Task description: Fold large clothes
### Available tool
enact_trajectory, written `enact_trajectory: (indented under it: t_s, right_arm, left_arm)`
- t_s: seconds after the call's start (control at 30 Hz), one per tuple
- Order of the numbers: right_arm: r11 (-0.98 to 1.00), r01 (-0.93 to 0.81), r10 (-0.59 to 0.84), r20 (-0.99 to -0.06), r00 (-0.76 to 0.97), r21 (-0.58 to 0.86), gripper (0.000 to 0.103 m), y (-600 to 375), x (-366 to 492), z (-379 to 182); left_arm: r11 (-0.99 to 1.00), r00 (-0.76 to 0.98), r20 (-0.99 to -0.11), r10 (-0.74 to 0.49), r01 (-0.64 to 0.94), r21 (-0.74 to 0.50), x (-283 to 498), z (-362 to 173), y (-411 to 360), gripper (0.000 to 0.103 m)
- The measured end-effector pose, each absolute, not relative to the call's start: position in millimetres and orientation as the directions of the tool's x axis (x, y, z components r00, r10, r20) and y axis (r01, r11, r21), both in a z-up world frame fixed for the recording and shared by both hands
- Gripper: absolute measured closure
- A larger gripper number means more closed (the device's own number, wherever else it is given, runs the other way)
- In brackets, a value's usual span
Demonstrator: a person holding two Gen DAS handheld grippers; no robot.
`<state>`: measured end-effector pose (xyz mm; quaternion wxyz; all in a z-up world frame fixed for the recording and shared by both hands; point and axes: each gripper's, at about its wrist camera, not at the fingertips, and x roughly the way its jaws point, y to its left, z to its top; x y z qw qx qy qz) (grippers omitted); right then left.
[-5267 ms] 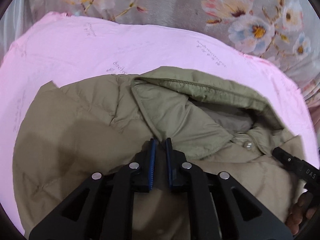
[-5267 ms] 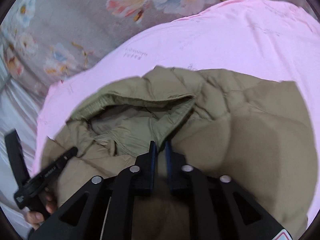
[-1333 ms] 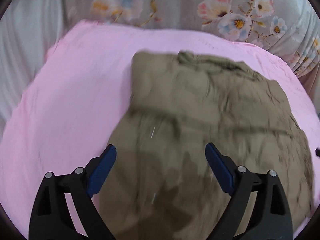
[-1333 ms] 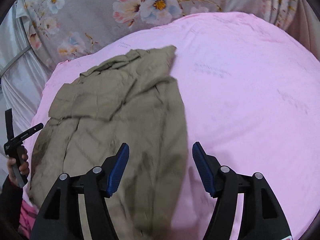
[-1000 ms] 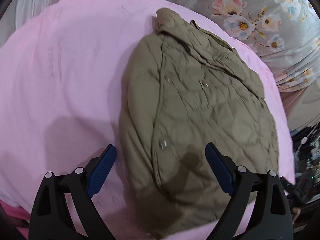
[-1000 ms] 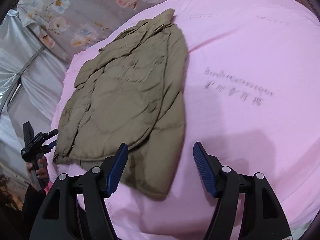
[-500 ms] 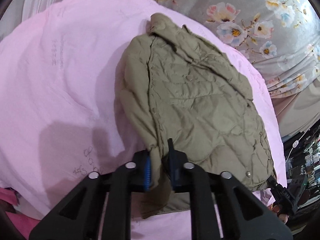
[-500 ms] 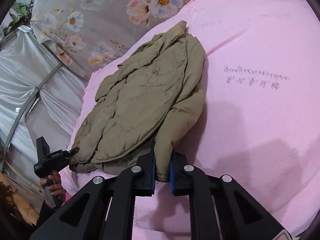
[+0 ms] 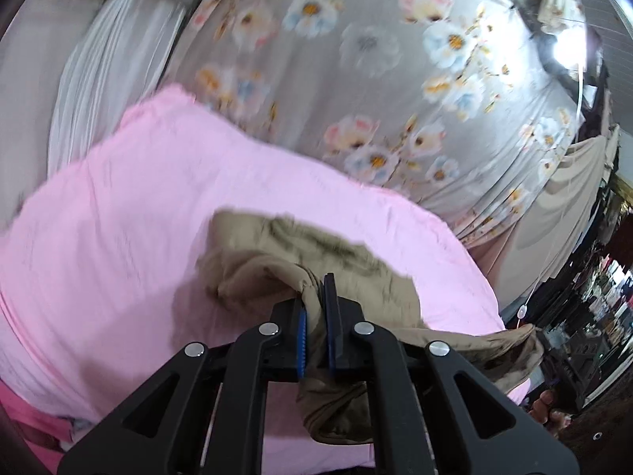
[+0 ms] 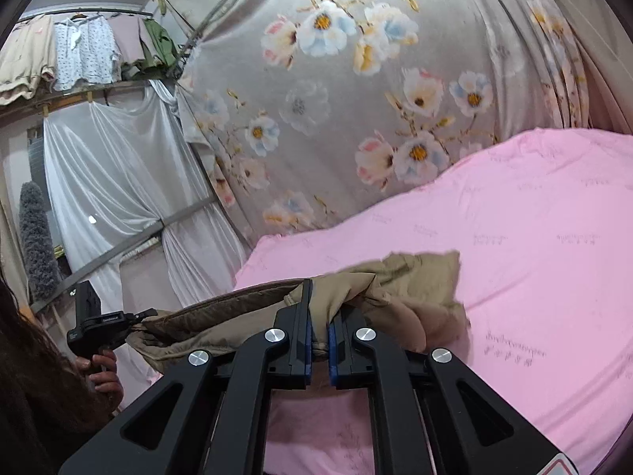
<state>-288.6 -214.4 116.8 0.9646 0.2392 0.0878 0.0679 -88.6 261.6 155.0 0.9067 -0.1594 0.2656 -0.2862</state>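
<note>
An olive quilted jacket lies on the pink bed sheet, its near edge lifted off the bed. My left gripper has a bunch of the hem between its blue pads, and its jaws are still closing tight on the cloth. In the right wrist view the jacket hangs between both grippers. My right gripper pinches the hem's other corner, its jaws likewise closing. The left gripper shows at the far left, held by a hand, with the jacket's edge stretched from it.
A grey floral curtain hangs behind the bed. A white drape, a clothes rail and a grey duster stand on the left. Cluttered shelves show beyond the bed's right side. The pink sheet stretches out to the right.
Both grippers were open over the flat jacket, then shut on its near hem. They have since risen and tilted up, lifting that edge off the bed.
</note>
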Motion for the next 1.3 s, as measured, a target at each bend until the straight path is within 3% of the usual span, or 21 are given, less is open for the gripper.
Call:
enact_trajectory:
  t_s: [0.1, 0.2, 0.47, 0.63, 0.83, 1.1, 1.2, 1.23, 1.27, 1.3]
  right_arm:
    - [0.894, -0.093, 0.149, -0.094, 0.984, 0.439, 0.097, -218, -268, 144]
    - [0.903, -0.058, 0.111, -0.101, 0.989, 0.425, 0.097, -229, -226, 154]
    - [0.894, 0.2, -0.05, -0.354, 0.934, 0.4, 0.097, -256, -72, 89]
    - [0.886, 0.308, -0.107, -0.495, 0.863, 0.347, 0.097, -261, -12, 36]
    - [0.874, 0.383, -0.142, -0.595, 0.791, 0.301, 0.097, -265, 24, -12]
    - [0.861, 0.382, -0.112, -0.606, 0.787, 0.336, 0.096, -270, 28, -30]
    - [0.846, 0.346, -0.058, -0.577, 0.815, 0.404, 0.084, -276, 18, -22]
    - [0.834, 0.332, -0.04, -0.553, 0.832, 0.44, 0.069, -279, 9, -17]
    - [0.818, 0.329, -0.036, -0.529, 0.848, 0.471, 0.052, -282, -2, -10]
    - [0.799, 0.317, -0.035, -0.488, 0.872, 0.51, 0.048, -285, -18, -1]
  left_arm:
    - [0.797, 0.719, -0.365, -0.592, 0.453, -0.4, -72, 180, 246, 0.096]
    - [0.828, 0.733, -0.396, -0.553, 0.43, -0.361, -30, 184, 222, 0.096]
    - [0.941, 0.69, -0.641, -0.337, 0.279, -0.194, 121, 90, 138, 0.092]
    - [0.96, 0.634, -0.725, -0.268, 0.242, -0.142, 168, 22, 117, 0.091]
    - [0.962, 0.648, -0.718, -0.254, 0.244, -0.119, 181, -11, 109, 0.087]
    - [0.936, 0.667, -0.657, -0.351, 0.26, -0.236, 183, -23, 120, 0.084]
    - [0.923, 0.659, -0.646, -0.385, 0.275, -0.269, 176, -13, 132, 0.077]
    - [0.926, 0.671, -0.638, -0.378, 0.275, -0.259, 169, -4, 139, 0.072]
    - [0.933, 0.69, -0.628, -0.359, 0.266, -0.241, 163, 2, 144, 0.055]
    - [0.941, 0.715, -0.612, -0.337, 0.255, -0.221, 155, 11, 151, 0.04]
